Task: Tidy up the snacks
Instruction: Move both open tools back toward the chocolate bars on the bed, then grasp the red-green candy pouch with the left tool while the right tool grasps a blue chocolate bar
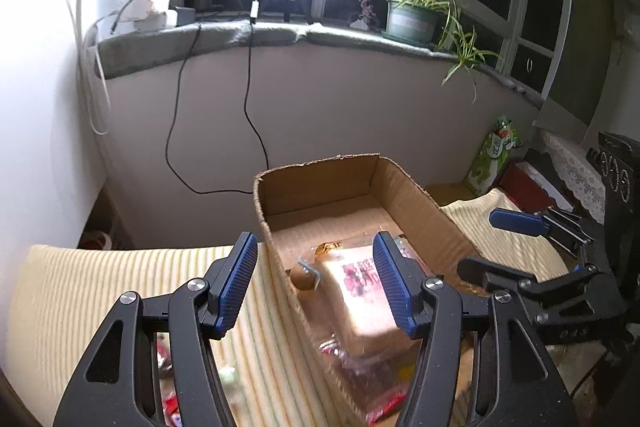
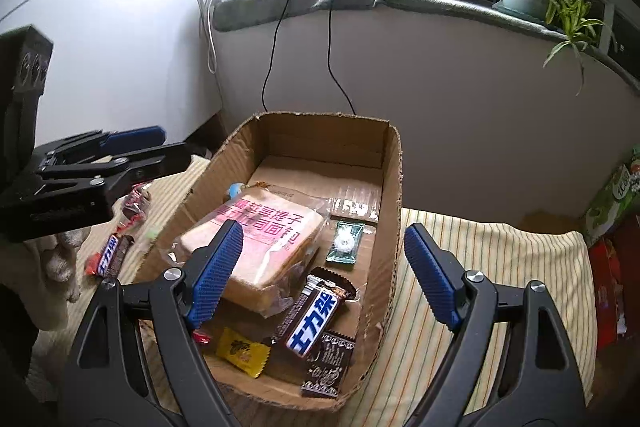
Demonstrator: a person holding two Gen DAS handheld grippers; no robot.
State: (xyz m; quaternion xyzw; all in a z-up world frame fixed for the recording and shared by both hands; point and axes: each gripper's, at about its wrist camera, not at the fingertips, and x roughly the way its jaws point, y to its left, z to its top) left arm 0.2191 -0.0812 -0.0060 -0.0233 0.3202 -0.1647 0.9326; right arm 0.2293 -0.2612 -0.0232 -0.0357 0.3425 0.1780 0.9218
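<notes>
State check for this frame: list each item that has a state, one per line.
Cardboard box: open-topped, partly filled.
Bread loaf: wrapped, lying flat in the box.
Snickers bar: sealed, in the box.
Second Snickers bar: outside the box, on the striped cloth.
Left gripper: open, empty.
Right gripper: open, empty.

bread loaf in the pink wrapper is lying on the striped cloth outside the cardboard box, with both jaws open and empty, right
Not quite. The right wrist view shows the bread loaf lying inside the cardboard box, not out on the striped cloth. Both jaws are indeed open and empty.
</notes>
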